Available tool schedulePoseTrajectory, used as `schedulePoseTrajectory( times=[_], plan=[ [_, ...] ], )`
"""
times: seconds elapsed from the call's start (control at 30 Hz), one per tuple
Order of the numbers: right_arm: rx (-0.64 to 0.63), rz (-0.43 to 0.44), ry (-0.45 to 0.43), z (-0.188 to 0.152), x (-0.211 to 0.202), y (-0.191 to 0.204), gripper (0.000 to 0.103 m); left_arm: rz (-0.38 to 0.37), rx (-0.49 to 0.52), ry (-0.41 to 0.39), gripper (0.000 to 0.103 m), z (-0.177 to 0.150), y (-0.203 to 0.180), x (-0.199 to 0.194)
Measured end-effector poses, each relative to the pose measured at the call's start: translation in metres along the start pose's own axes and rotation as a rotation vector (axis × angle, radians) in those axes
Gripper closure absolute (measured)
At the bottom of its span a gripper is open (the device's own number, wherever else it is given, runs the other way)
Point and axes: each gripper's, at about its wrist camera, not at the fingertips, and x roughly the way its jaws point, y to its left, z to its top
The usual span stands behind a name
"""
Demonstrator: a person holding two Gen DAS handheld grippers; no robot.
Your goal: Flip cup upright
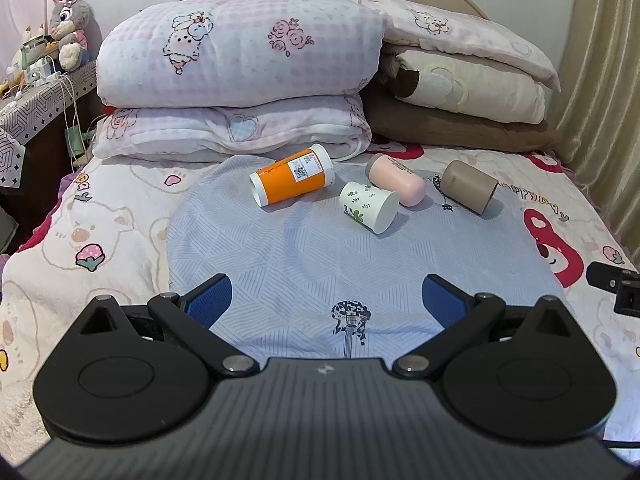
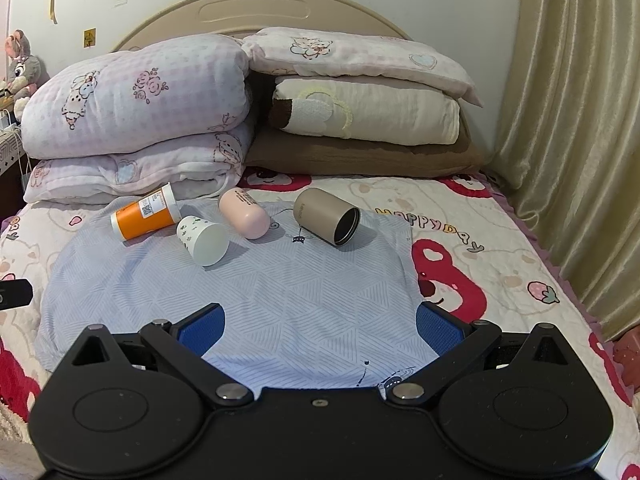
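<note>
Several cups lie on their sides on a light blue cloth [image 1: 304, 256] on the bed. From left to right they are an orange cup [image 1: 292, 179] [image 2: 146, 216], a white cup with green leaves [image 1: 370, 206] [image 2: 202, 239], a pink cup [image 1: 397, 179] [image 2: 245, 218] and a taupe cup [image 1: 469, 186] [image 2: 326, 216] whose open mouth faces the right wrist camera. My left gripper [image 1: 326, 298] is open and empty, well short of the cups. My right gripper [image 2: 320, 326] is open and empty, also short of them.
Folded quilts [image 1: 236, 76] and pillows [image 1: 464, 84] are stacked behind the cups against the headboard. A cluttered bedside table [image 1: 36, 92] with a plush rabbit stands at the left. A curtain [image 2: 572, 140] hangs at the right. A cartoon bedsheet [image 1: 100, 224] surrounds the cloth.
</note>
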Motion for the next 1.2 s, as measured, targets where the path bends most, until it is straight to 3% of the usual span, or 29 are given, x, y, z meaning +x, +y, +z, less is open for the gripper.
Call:
schedulePoseTrajectory(
  times=[0.33,0.47,0.63,0.77,0.93,1.07,1.2],
  plan=[
    [-0.012,0.027,-0.009,0.000,0.000,0.003,0.000,0.005,0.010,0.012,0.000,-0.001,-0.001,0.000],
    [-0.049,0.199,-0.081,0.013,-0.002,0.007,0.000,0.001,0.042,0.003,0.000,0.014,0.004,0.004],
    [-0.135,0.453,-0.190,0.047,0.011,0.016,0.000,0.008,0.062,-0.007,0.000,0.059,0.019,0.028],
    [-0.179,0.553,-0.121,0.080,0.049,0.033,0.000,-0.015,0.084,0.000,0.000,0.090,0.031,0.060],
    [-0.382,0.634,0.007,0.112,0.092,0.070,0.001,-0.103,0.077,0.043,0.002,0.111,0.046,0.113],
    [-0.595,0.614,0.120,0.125,0.123,0.106,0.001,-0.185,0.014,0.080,0.002,0.117,0.052,0.157],
    [-0.700,0.612,0.153,0.121,0.155,0.129,0.001,-0.279,-0.076,0.157,0.002,0.112,0.054,0.204]
  ],
)
